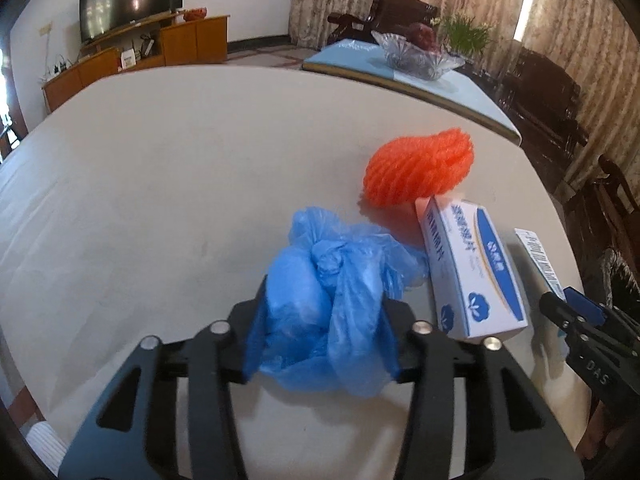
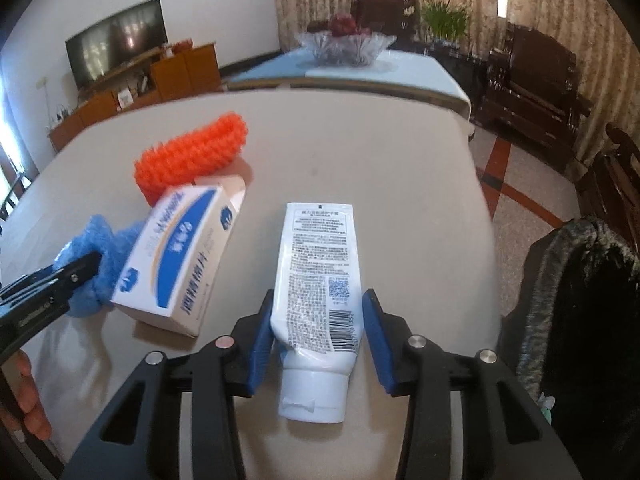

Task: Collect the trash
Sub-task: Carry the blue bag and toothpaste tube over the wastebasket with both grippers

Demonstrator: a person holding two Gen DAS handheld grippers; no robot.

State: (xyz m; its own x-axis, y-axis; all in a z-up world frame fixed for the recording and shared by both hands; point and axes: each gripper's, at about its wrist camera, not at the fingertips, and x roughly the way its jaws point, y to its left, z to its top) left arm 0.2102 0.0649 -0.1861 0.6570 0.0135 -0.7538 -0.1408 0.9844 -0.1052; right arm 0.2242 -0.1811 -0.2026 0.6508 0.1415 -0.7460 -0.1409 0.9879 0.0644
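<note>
Left jaws clamping blue bag (image 1: 332, 304), right jaws wide around tube (image 2: 320, 300), beige table (image 1: 160, 180).

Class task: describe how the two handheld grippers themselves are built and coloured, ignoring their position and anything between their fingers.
Both the left gripper and the right gripper are matte black frames with slotted linkage arms, round silver pivot bolts and blue pads on the fingers. In the left wrist view, the right gripper's side bears white lettering that seems to read "DAS". No cables or sleeves show.
</note>
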